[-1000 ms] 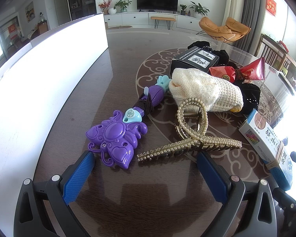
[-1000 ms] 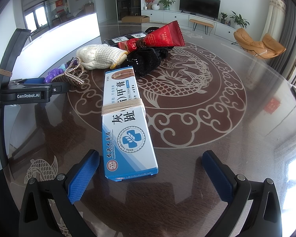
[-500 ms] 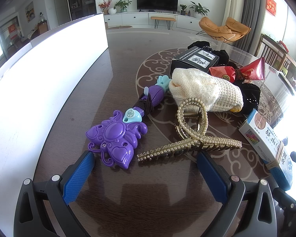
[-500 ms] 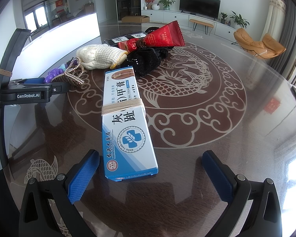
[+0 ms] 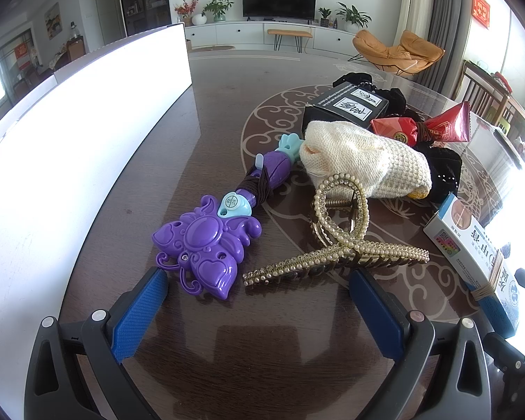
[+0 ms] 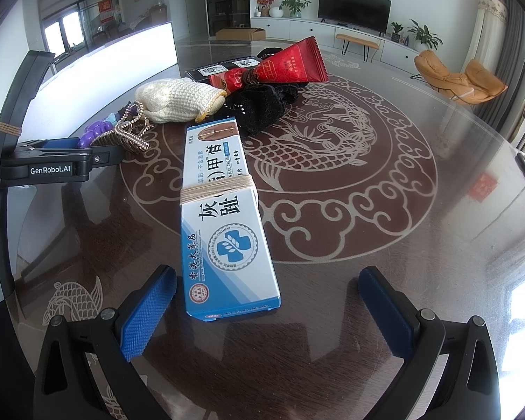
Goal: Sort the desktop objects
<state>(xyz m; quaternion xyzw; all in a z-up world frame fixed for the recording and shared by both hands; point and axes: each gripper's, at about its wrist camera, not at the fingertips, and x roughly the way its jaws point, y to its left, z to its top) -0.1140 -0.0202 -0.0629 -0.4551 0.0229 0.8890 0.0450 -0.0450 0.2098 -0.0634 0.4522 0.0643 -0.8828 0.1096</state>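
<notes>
In the left wrist view a purple butterfly toy wand [image 5: 206, 241] and a pearl hair claw [image 5: 339, 241] lie just ahead of my open left gripper [image 5: 259, 309]. Behind them are a cream knitted glove [image 5: 364, 161], a black box [image 5: 346, 105], a red snack packet [image 5: 423, 129] and black fabric [image 5: 441, 171]. In the right wrist view a blue-and-white ointment box [image 6: 224, 220], bound with a rubber band, lies lengthwise before my open right gripper [image 6: 267, 308], its near end between the fingers. The left gripper [image 6: 49, 168] shows at the left there.
A tall white panel [image 5: 70, 133] stands along the table's left side. The dark glass-topped table [image 6: 350, 175] carries a fish-and-cloud pattern. Wooden chairs [image 5: 486, 94] stand at the far right, and a living room with a TV lies beyond.
</notes>
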